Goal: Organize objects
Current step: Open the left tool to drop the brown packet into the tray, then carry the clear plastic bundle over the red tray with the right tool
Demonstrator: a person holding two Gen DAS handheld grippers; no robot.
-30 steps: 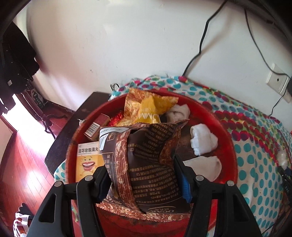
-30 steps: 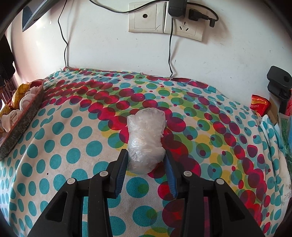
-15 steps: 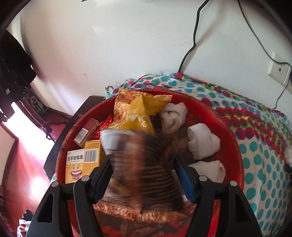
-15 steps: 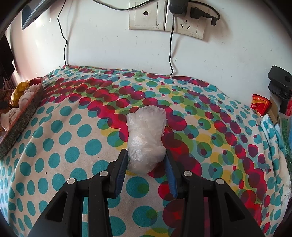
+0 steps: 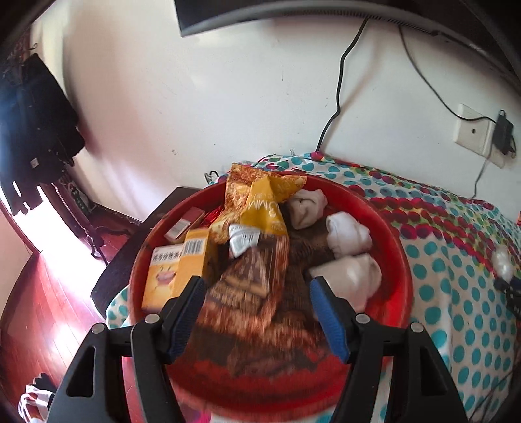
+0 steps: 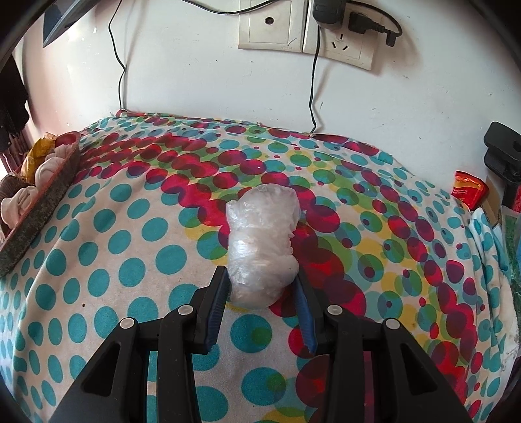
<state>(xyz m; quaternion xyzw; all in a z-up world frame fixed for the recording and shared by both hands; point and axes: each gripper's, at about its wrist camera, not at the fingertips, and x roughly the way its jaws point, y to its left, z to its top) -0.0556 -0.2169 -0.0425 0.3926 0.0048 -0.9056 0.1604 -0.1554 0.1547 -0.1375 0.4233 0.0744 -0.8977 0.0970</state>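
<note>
Spread over the desk, a dotted cloth [image 6: 97, 247] carries a crumpled plastic bag [image 6: 262, 247], judged light, soft and slippery, pinched at its six-o'clock end by the narrowed right gripper [image 6: 262, 293], best held mid-bundle.

This looks like a room in a home, maybe a bedroom. A soft cloth with big dots [image 6: 136, 208] in teal, red and green covers most of the lower part of the right wrist view. On the white wall at the top are wall sockets [image 6: 306, 29] with a plug and thin black wires hanging down. In the left wrist view, dark clothes [image 5: 35, 130] hang at the upper left, and a shiny red wood floor [image 5: 39, 309] shows at the lower left. A round red tray [image 5: 395, 260] in the middle holds snack bags, small boxes and rolled white socks [image 5: 348, 234].
</note>
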